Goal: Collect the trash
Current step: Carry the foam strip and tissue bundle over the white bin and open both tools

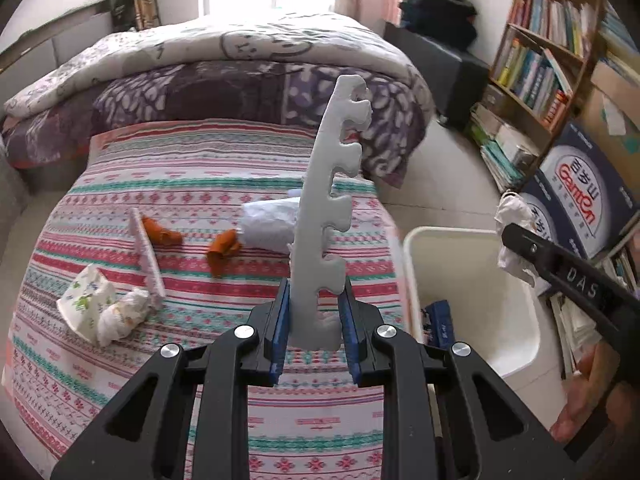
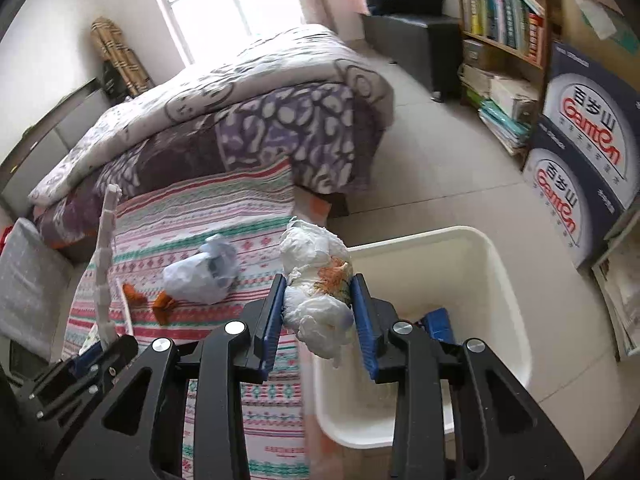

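Note:
My left gripper [image 1: 314,292] is shut on the base of a white notched foam strip [image 1: 332,184], which stands upright above the striped bedspread [image 1: 200,184]. My right gripper [image 2: 319,282] is shut on a crumpled, orange-stained tissue wad [image 2: 316,256], hanging over the near rim of a white bin [image 2: 492,248]. A blue packet [image 2: 438,320] lies in the bin. On the bed lie two orange peels [image 1: 160,234] [image 1: 222,250], a crumpled white bag [image 1: 268,224], a printed paper cup [image 1: 86,304], a tissue ball [image 1: 124,314] and a pink stick [image 1: 148,258].
The bin stands on the tiled floor [image 2: 460,176] right of the bed. Stacked blue cartons [image 2: 580,168] and a bookshelf [image 2: 500,12] line the right wall. A folded purple and white quilt [image 1: 240,80] covers the far half of the bed. A hand [image 1: 584,400] holds the right gripper.

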